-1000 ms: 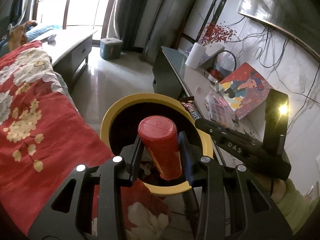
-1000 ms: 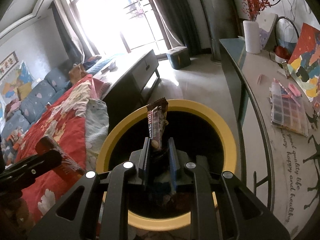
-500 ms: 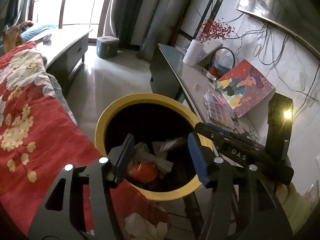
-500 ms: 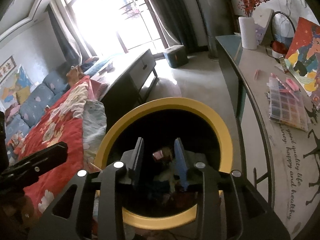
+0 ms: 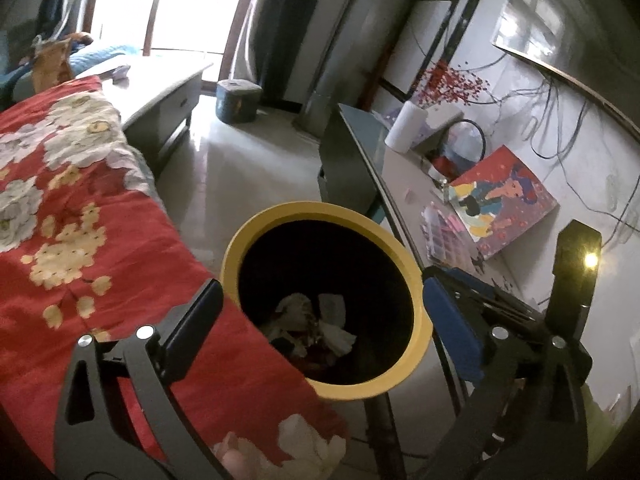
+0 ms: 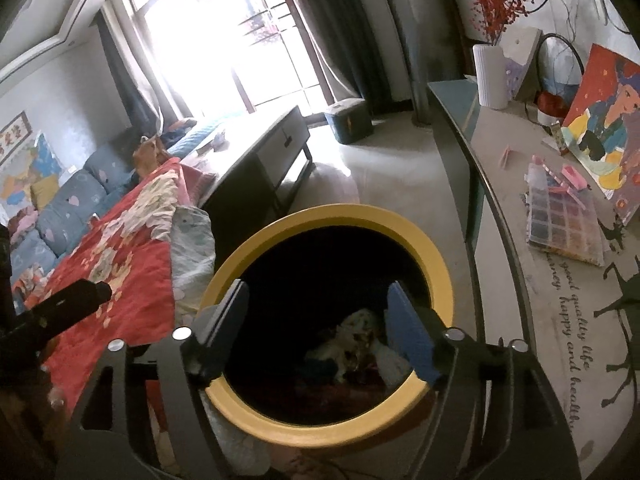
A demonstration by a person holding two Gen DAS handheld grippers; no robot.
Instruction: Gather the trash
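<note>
Left gripper (image 5: 320, 312): jaws spread wide, having just been opening; nothing between them. It hangs over the near edge of the bin, pointing down into the mouth.
Right gripper (image 6: 316, 320): jaws parted, also just opening; nothing held. Both fingers frame the bin's dark interior.
Bin (image 5: 244, 240): round, yellow rim, black inside. Stands on the floor between the quilt and the desk.
Trash (image 5: 320, 328): heap at the bin bottom; crumpled white paper on top, dark and reddish pieces below. Single items cannot be told apart in the shadow. In the right view the heap (image 6: 360, 344) shows pale scraps between the fingers.
Quilt (image 5: 72, 248): red with pale flowers; its edge touches the bin's left side and overlaps the near rim.
Desk (image 6: 520, 280): long, just right of the bin. Carries a bead box (image 6: 564, 224), a painting (image 6: 604, 128) and a white vase (image 6: 490, 76).
</note>
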